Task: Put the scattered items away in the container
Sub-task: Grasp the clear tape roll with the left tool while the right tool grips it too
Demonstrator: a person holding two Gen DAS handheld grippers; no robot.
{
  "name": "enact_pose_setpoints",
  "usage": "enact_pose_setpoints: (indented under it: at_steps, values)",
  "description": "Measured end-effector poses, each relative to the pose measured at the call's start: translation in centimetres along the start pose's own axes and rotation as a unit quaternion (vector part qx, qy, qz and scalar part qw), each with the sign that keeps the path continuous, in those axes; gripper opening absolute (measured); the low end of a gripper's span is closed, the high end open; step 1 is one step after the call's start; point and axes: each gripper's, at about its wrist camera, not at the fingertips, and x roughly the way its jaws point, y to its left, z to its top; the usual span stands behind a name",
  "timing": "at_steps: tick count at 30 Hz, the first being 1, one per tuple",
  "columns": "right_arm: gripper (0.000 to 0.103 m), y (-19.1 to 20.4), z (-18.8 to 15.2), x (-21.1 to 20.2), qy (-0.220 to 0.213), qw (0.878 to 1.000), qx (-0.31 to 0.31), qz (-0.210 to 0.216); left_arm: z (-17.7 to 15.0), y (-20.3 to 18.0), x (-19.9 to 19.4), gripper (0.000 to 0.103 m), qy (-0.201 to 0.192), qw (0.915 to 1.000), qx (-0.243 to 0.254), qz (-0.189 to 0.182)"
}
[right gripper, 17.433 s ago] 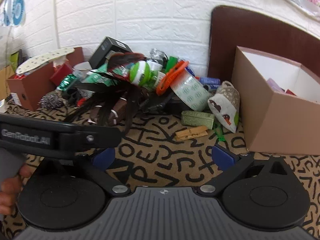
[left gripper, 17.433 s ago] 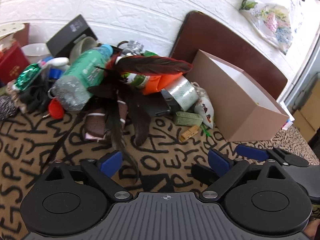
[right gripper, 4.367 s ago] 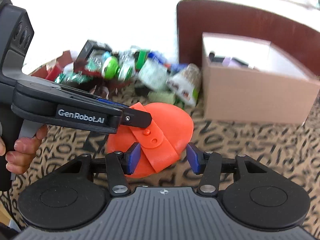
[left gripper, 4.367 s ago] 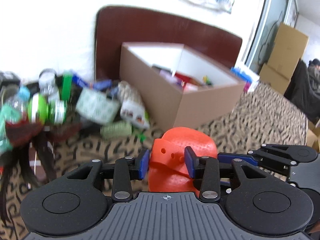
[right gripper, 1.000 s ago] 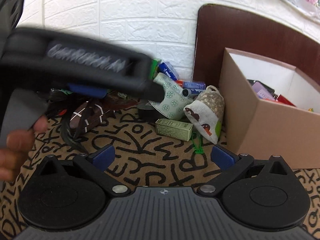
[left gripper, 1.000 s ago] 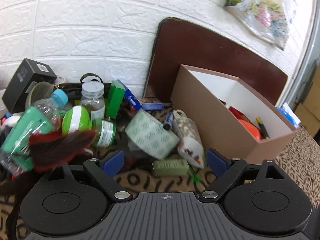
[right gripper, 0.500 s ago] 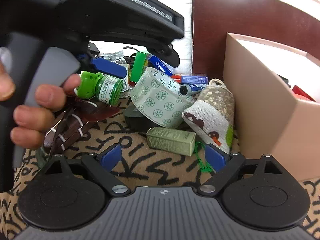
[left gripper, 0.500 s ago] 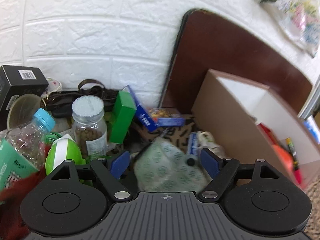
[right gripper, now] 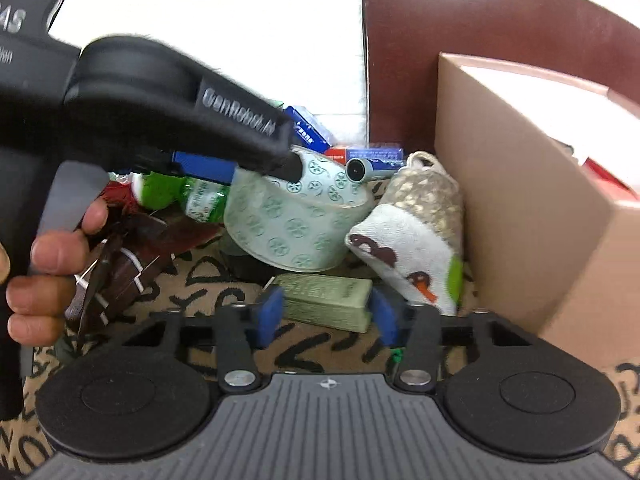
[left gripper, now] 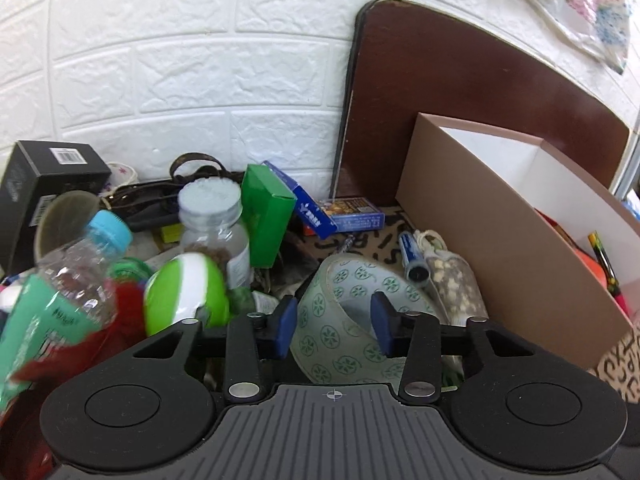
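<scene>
A green-patterned tape roll (left gripper: pixel 340 320) lies in the pile; my left gripper (left gripper: pixel 334 322) has its jaws closing on the roll's wall, one pad outside and one in the hole. The roll also shows in the right wrist view (right gripper: pixel 296 220) under the left gripper's body (right gripper: pixel 168 112). My right gripper (right gripper: pixel 326 314) has its jaws around a small olive-green box (right gripper: pixel 328 296) on the patterned cloth, pads at its two ends. The brown cardboard box (left gripper: pixel 500 236) stands to the right, with an orange thing and pens inside.
A printed cloth pouch (right gripper: pixel 412 232) leans on the cardboard box (right gripper: pixel 520 216). The pile holds a green-white bottle (left gripper: pixel 184 296), a clear jar (left gripper: pixel 216 224), a green carton (left gripper: pixel 266 216), blue cartons (left gripper: pixel 340 216), a battery (right gripper: pixel 360 168), a water bottle (left gripper: pixel 72 272) and dark feathers (right gripper: pixel 120 256).
Both grippers moved forward into the pile and narrowed. The left one came down over the tape roll; the right one came up to the olive-green box.
</scene>
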Motion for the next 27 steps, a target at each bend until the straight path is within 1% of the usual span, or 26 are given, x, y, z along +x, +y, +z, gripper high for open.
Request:
enact_pose_setpoints:
  at_steps: [2, 4, 6, 9, 10, 11, 12, 14, 16, 17, 19, 20, 23, 27]
  values:
    - [0.036, 0.2, -0.3, -0.7, 0.009, 1.000, 0.007, 0.006, -0.7, 0.0, -0.9, 0.037, 0.001, 1.0000, 0.002, -0.003]
    - [0.035, 0.1, -1.0, -1.4, 0.019, 1.000, 0.013, 0.014, -1.6, -0.2, -2.0, 0.036, -0.001, 1.0000, 0.010, -0.001]
    - [0.035, 0.8, -1.7, -2.3, 0.028, 0.999, 0.004, 0.027, -3.0, -0.5, -3.3, 0.037, 0.002, 0.9998, 0.021, -0.002]
    - [0.035, 2.4, -3.0, -4.1, 0.039, 0.997, -0.026, 0.062, -5.6, -0.3, -5.1, 0.035, 0.029, 0.9989, 0.016, -0.032]
    - [0.035, 3.0, -3.6, -4.8, 0.041, 0.996, -0.037, 0.068, -6.6, -0.1, -5.7, 0.041, 0.040, 0.9981, 0.007, -0.045]
    - [0.036, 3.5, -4.2, -5.5, 0.043, 0.995, -0.050, 0.069, -7.5, 0.1, -6.3, 0.042, 0.047, 0.9975, 0.000, -0.053]
    - [0.036, 3.8, -4.5, -6.0, 0.043, 0.995, -0.060, 0.067, -8.3, 0.3, -6.9, 0.047, 0.048, 0.9974, -0.008, -0.053]
    - [0.038, 4.1, -5.1, -7.1, 0.039, 0.995, -0.070, 0.054, -9.3, 0.9, -7.8, 0.049, 0.039, 0.9983, -0.019, -0.040]
    - [0.045, 3.8, -5.2, -7.4, 0.034, 0.996, -0.071, 0.038, -9.6, 1.4, -8.2, 0.056, 0.036, 0.9983, -0.028, -0.037]
    - [0.048, 3.5, -5.2, -7.6, 0.032, 0.997, -0.068, 0.031, -9.5, 1.5, -8.2, 0.056, 0.039, 0.9979, -0.032, -0.039]
    - [0.049, 3.0, -5.0, -8.1, 0.027, 0.998, -0.060, 0.022, -9.3, 1.8, -8.2, 0.059, 0.039, 0.9978, -0.036, -0.041]
    - [0.052, 2.6, -5.0, -8.5, 0.025, 0.998, -0.054, 0.024, -9.3, 1.6, -8.2, 0.059, 0.037, 0.9980, -0.033, -0.039]
    - [0.052, 2.5, -5.0, -9.0, 0.011, 0.999, -0.047, 0.018, -9.2, 1.2, -7.9, 0.060, 0.034, 0.9985, -0.023, -0.036]
    - [0.052, 2.3, -4.8, -8.4, 0.003, 0.999, -0.037, 0.009, -9.2, 0.7, -7.4, 0.063, 0.035, 0.9983, -0.023, -0.042]
